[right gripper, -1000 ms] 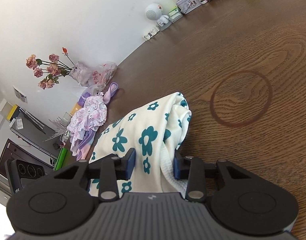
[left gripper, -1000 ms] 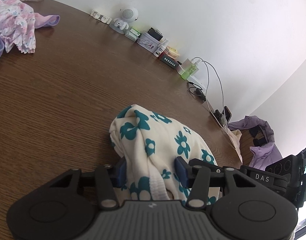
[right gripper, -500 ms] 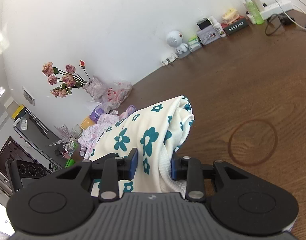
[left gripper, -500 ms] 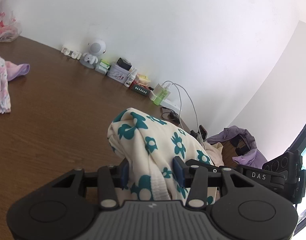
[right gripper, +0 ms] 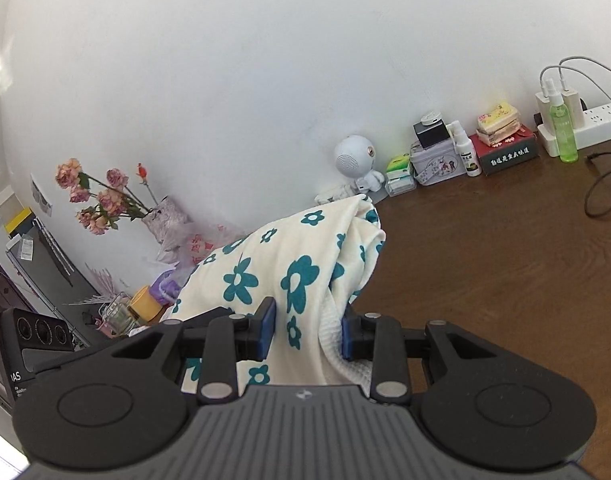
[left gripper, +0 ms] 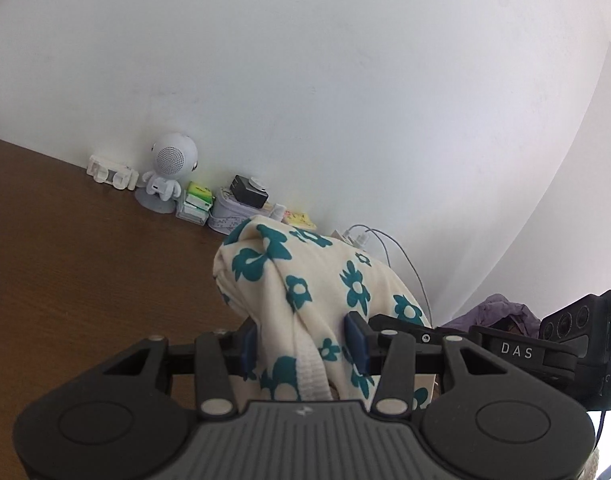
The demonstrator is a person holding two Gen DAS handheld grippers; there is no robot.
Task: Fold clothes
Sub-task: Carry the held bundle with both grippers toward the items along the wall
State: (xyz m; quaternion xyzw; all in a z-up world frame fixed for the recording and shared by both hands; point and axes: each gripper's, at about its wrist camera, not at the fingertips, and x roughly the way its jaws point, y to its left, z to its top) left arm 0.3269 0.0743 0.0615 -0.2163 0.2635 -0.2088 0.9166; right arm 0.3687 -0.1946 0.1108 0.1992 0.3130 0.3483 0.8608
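At the far left of the right wrist view, pink flowers (right gripper: pixel 101 200) stand in a wrapped vase against the white wall, with a yellow cup (right gripper: pixel 144 303) and some clutter lower down. Next comes the cream garment (right gripper: pixel 289 276) with teal flowers, bunched and lifted above the brown table (right gripper: pixel 505 280); the right gripper (right gripper: pixel 307 334) has its blue pads pressed against the cloth from both sides, jaws narrowed on a thick fold with a ribbed hem. Further right along the wall sit a small white robot figure (right gripper: pixel 355 160), a tin (right gripper: pixel 435 162), a red box (right gripper: pixel 505 152) and a green spray bottle (right gripper: pixel 563 128) beside a power strip (cables trail off it). In the left wrist view the same robot figure (left gripper: pixel 169 176) stands at left on the table (left gripper: pixel 85 264), then the garment (left gripper: pixel 305 292) rises between the fingers of the left gripper (left gripper: pixel 301 346), whose jaws likewise clamp the cloth. To its right a purple garment (left gripper: pixel 505 312) lies near the wall.
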